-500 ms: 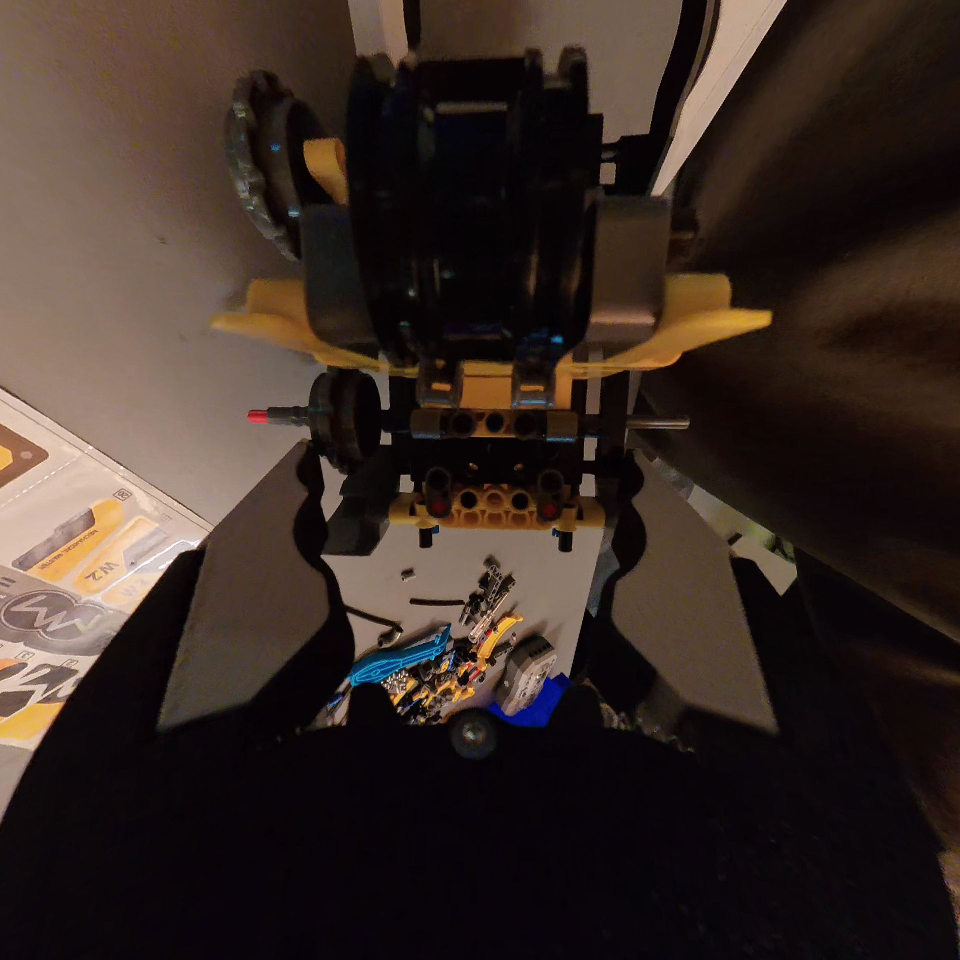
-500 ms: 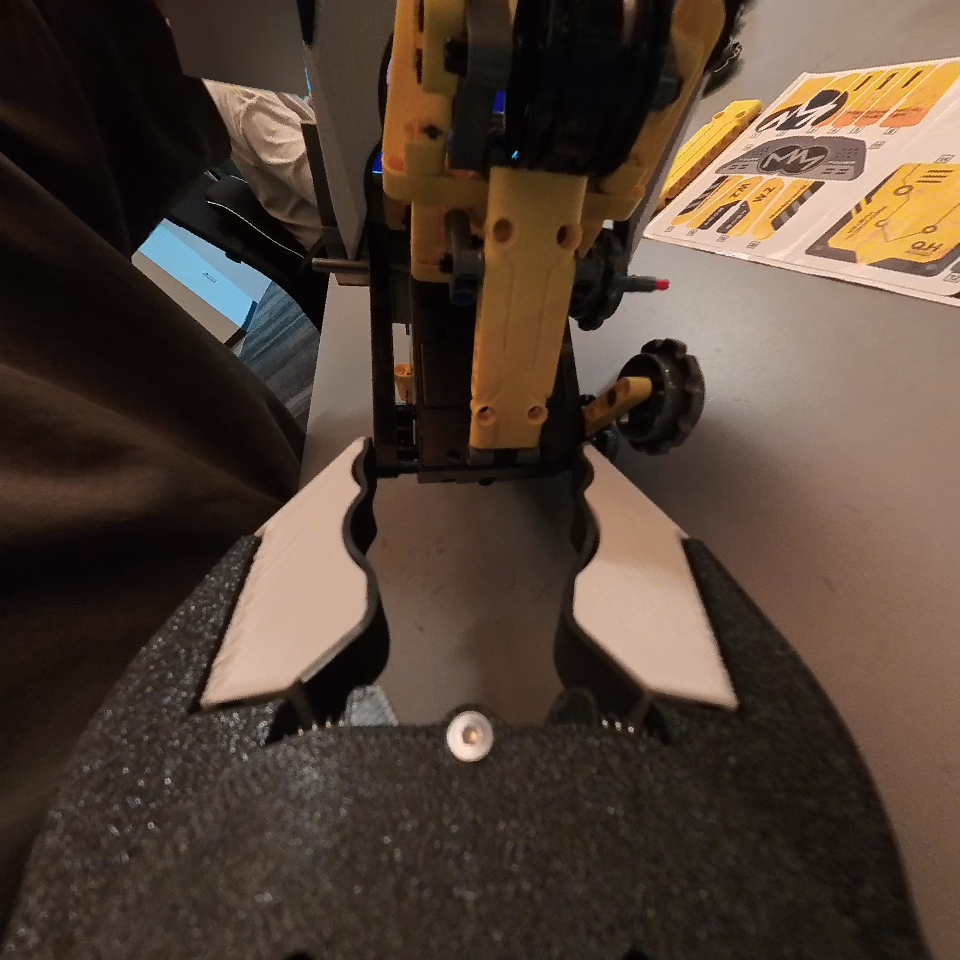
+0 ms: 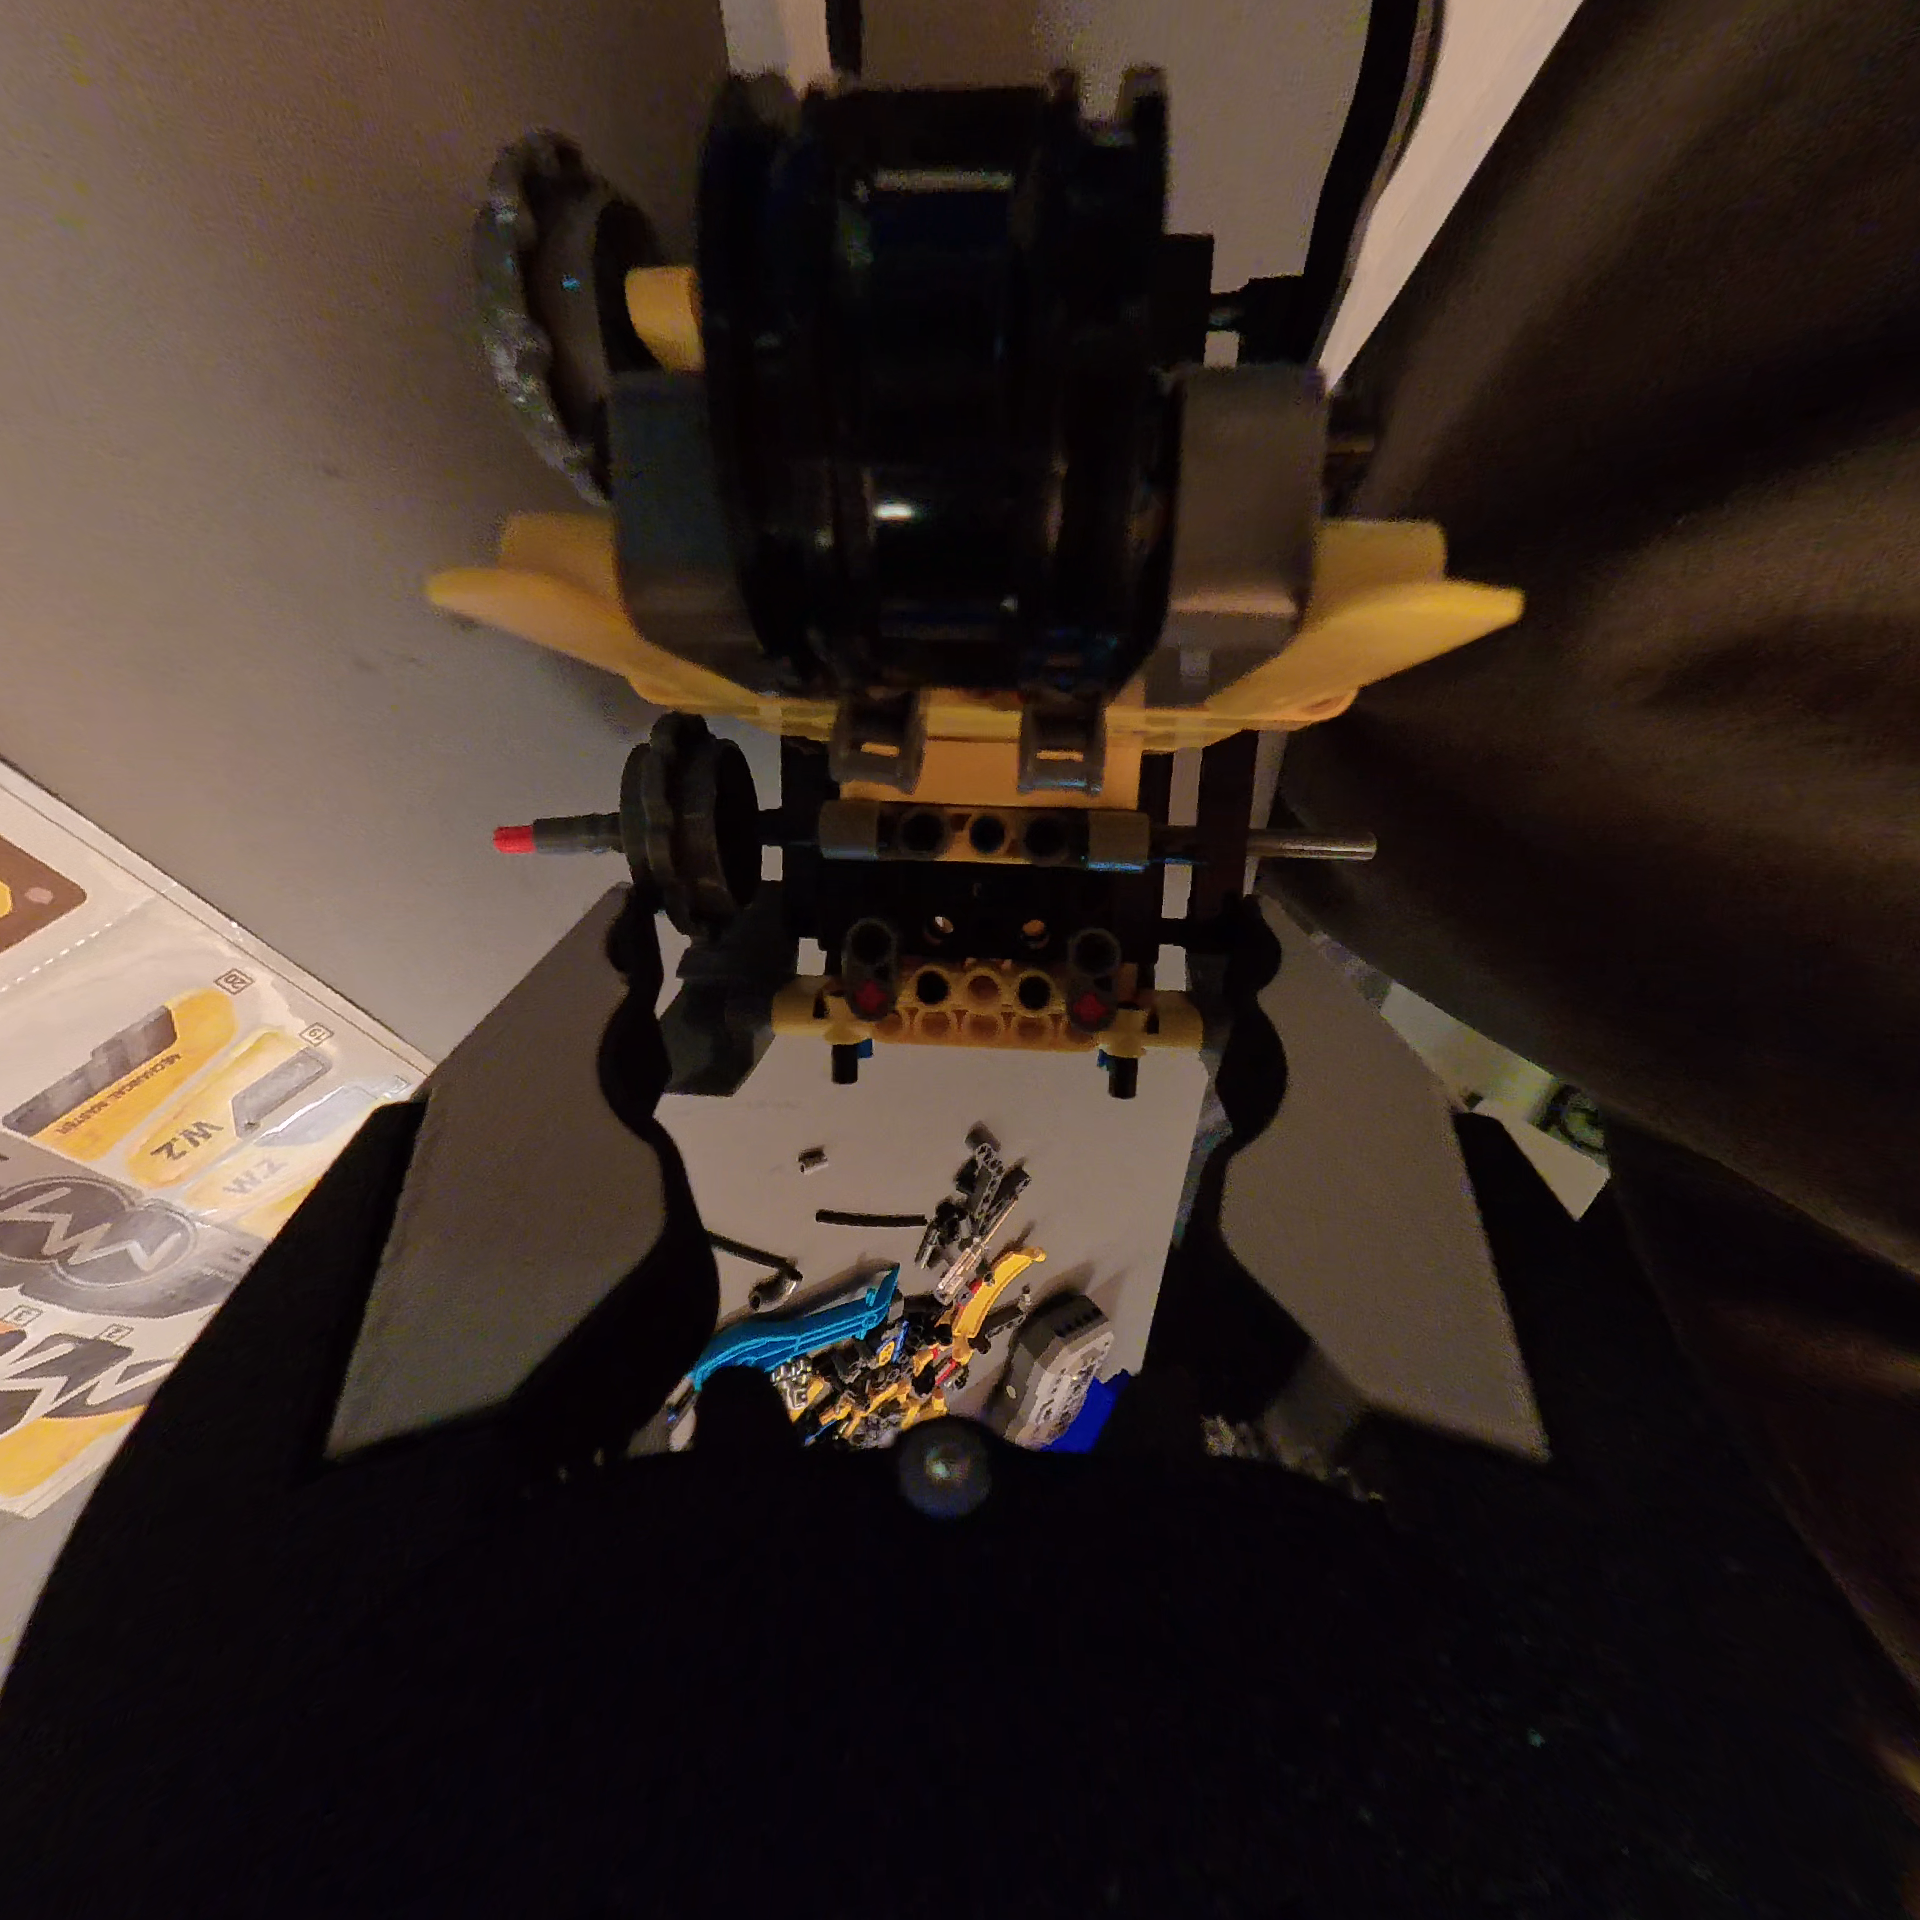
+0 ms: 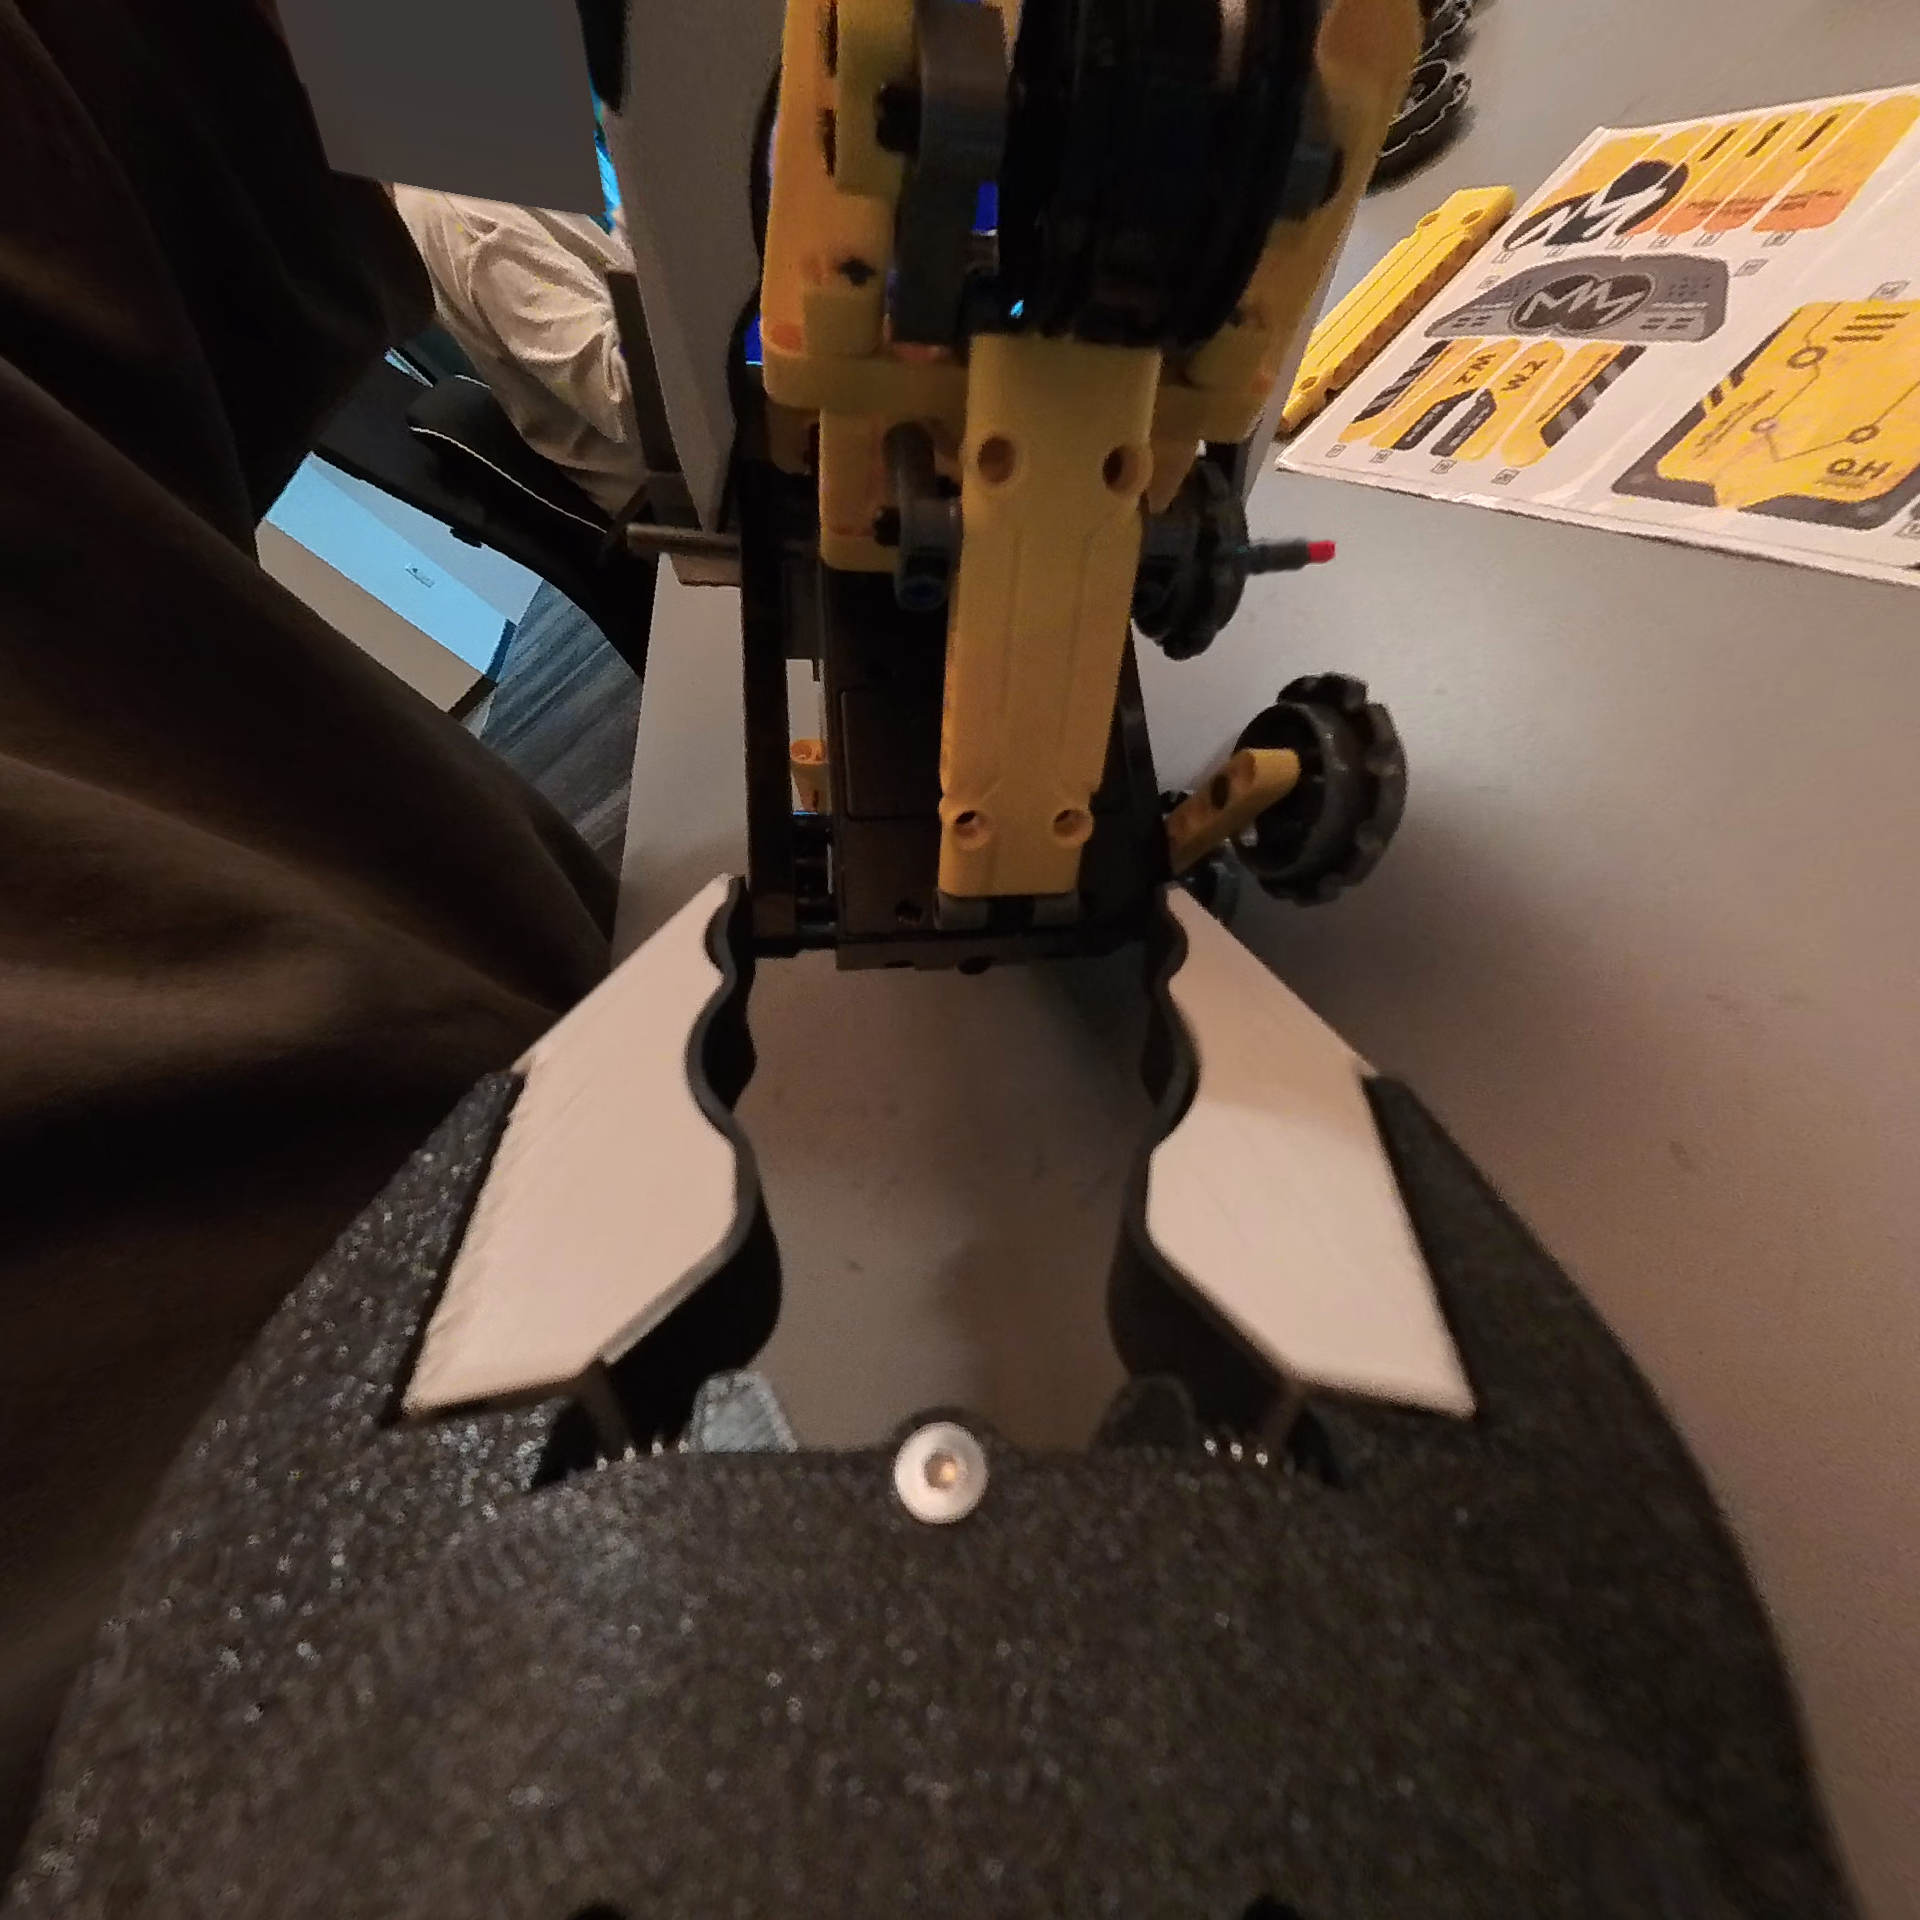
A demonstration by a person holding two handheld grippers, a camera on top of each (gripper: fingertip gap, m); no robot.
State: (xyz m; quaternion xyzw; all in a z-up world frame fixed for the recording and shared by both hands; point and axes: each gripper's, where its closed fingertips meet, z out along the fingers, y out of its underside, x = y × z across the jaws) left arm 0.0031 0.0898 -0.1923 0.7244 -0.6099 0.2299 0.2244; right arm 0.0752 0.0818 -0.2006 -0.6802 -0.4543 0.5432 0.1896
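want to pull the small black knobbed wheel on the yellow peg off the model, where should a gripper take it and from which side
Grip the black knobbed wheel across its lugged rim, coming from the open table side, away from the model. It sticks out sideways on a yellow peg, so the rim is exposed and the lugs give the fingers purchase, probably. The right gripper and left gripper both clamp the model.

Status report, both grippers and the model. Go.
Left gripper shut on the yellow-and-black brick model, at its lower frame. Right gripper shut on its opposite end. Loose parts pile and sticker sheet lie apart on the table.
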